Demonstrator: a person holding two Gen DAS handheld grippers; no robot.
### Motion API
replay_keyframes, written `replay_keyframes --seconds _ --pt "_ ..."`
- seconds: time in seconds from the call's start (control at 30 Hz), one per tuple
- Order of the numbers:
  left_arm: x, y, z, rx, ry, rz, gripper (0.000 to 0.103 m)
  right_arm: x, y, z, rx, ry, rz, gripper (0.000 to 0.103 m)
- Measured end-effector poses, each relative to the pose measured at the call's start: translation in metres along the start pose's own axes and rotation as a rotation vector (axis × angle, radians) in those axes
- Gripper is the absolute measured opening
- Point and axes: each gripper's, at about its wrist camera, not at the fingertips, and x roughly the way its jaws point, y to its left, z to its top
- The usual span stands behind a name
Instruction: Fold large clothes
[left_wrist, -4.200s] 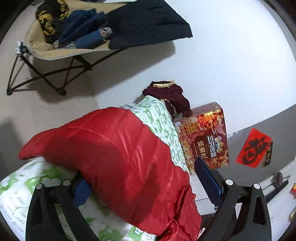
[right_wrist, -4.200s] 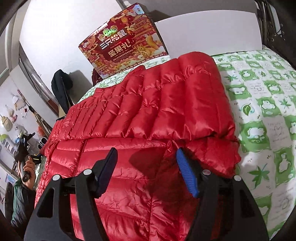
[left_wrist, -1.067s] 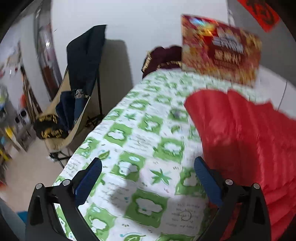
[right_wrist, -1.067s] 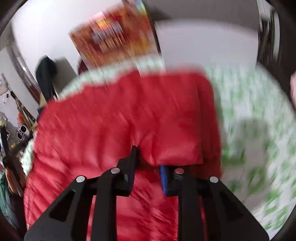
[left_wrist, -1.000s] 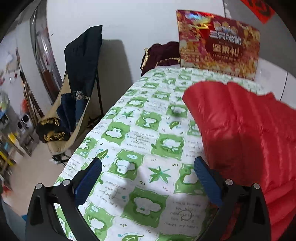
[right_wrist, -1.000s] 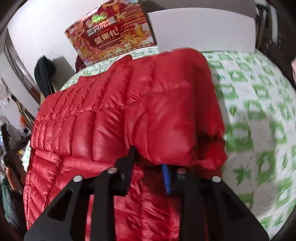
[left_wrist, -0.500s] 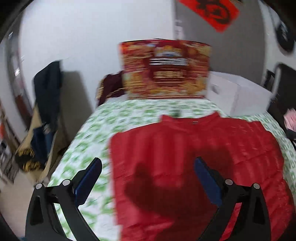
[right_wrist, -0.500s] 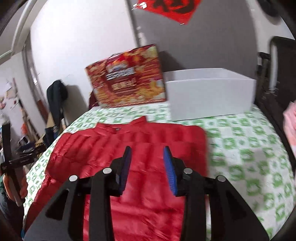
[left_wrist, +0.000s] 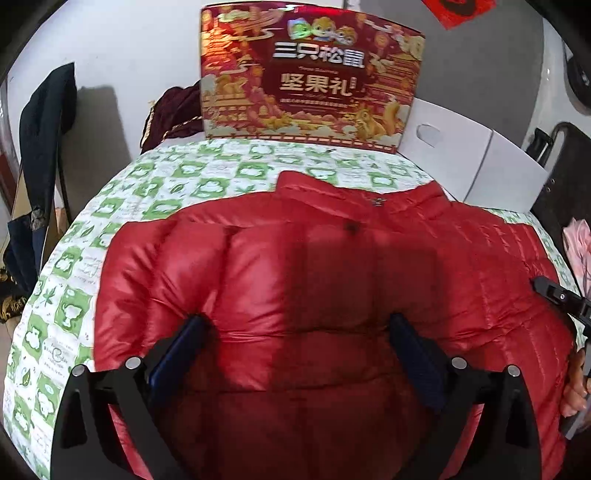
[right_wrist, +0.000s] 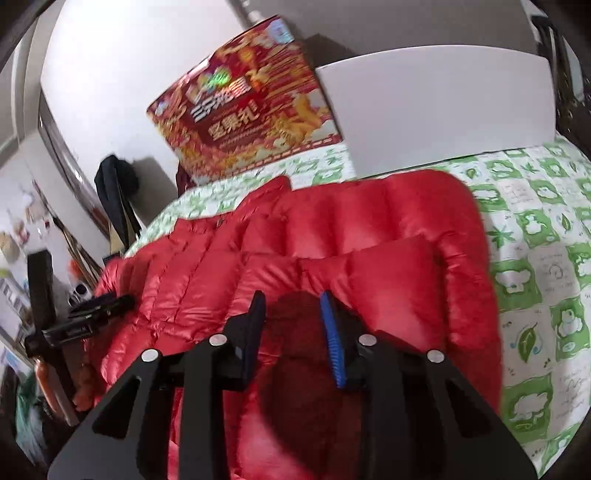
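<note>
A red puffer jacket (left_wrist: 303, 266) lies spread on the green-and-white bed sheet (left_wrist: 66, 295), collar toward the far boxes. My left gripper (left_wrist: 295, 328) stands wide open low over the jacket's middle, gripping nothing. In the right wrist view the jacket (right_wrist: 369, 258) has a sleeve folded across its right side. My right gripper (right_wrist: 291, 306) hovers at that fold with a narrow gap; its jaws have just been closing, and only shadowed fabric shows between them. The right gripper (left_wrist: 554, 295) also shows at the jacket's right edge, and the left gripper (right_wrist: 92, 314) at its left edge.
A red printed gift box (left_wrist: 310, 74) and a white box (left_wrist: 480, 166) stand at the head of the bed. Dark red cloth (left_wrist: 173, 110) lies beside them. A chair with dark clothes (left_wrist: 40, 147) stands left; pink cloth (left_wrist: 580, 240) lies right.
The right gripper let go of the folded sleeve, which now lies flat on the jacket. The left gripper swung from the bare sheet to over the jacket's middle.
</note>
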Motion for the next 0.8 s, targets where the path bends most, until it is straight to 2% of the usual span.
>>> replay_keyframes --seconds 0.13,0.27,0.3,0.37,0.47,0.53,0.63,0.7,0.8 --pt "-0.025 0.006 -0.001 -0.019 -0.075 0.05 0.1 -0.005 -0.005 0.001 0.032 -0.015 0.007 0.029" --pt "-0.062 0.005 0.0 -0.036 -0.172 0.085 0.1 -0.042 0.007 0.007 -0.017 -0.167 -0.147 0.034" --pt "-0.07 0.003 0.001 -0.035 -0.185 0.077 0.1 -0.053 0.014 0.008 -0.039 -0.197 -0.157 0.034" --pt "-0.086 -0.005 0.002 -0.018 -0.197 0.054 0.1 -0.078 0.035 0.011 -0.107 -0.255 -0.142 0.037" --pt "-0.098 -0.023 -0.002 0.047 -0.176 0.047 0.1 -0.097 0.07 0.012 -0.214 -0.275 -0.135 0.047" --pt "-0.094 -0.034 -0.01 0.098 -0.144 0.058 0.1 -0.101 0.087 0.006 -0.266 -0.257 -0.118 0.05" --pt "-0.075 -0.042 -0.024 0.157 -0.085 0.106 0.1 -0.081 0.109 -0.006 -0.348 -0.161 -0.094 0.05" --pt "-0.054 -0.042 -0.031 0.169 -0.026 0.142 0.1 -0.055 0.115 -0.019 -0.41 -0.06 -0.116 0.05" --pt "-0.016 -0.034 -0.037 0.14 0.09 0.128 0.1 -0.011 0.099 -0.033 -0.393 0.105 -0.146 0.051"
